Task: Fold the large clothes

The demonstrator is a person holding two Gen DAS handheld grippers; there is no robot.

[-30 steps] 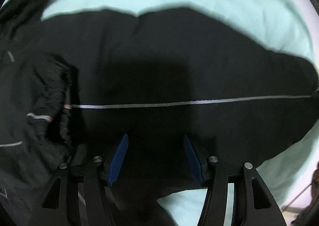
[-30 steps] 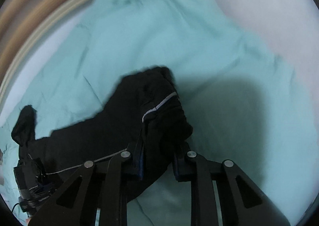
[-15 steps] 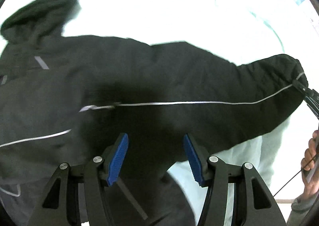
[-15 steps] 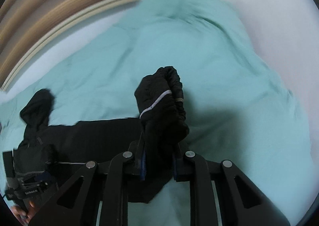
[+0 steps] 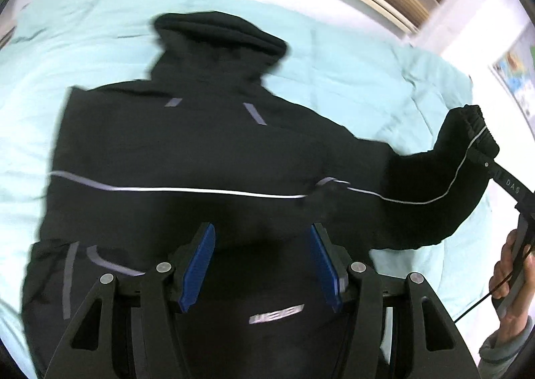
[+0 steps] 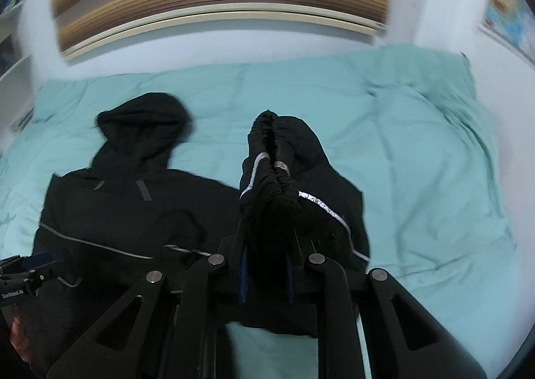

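Here, black hooded jacket (image 5: 187,151) lies spread flat.

The left gripper (image 5: 262,260) is held with its two blue-padded fingers (image 5: 197,265) spread wide apart, nothing between them. The right gripper (image 6: 267,275) has its fingers drawn close together — pinched on a bunched black sleeve cuff (image 6: 272,158). At the far right of the left wrist view, the person's right hand (image 5: 513,273) grips that tool's handle — knuckles showing.
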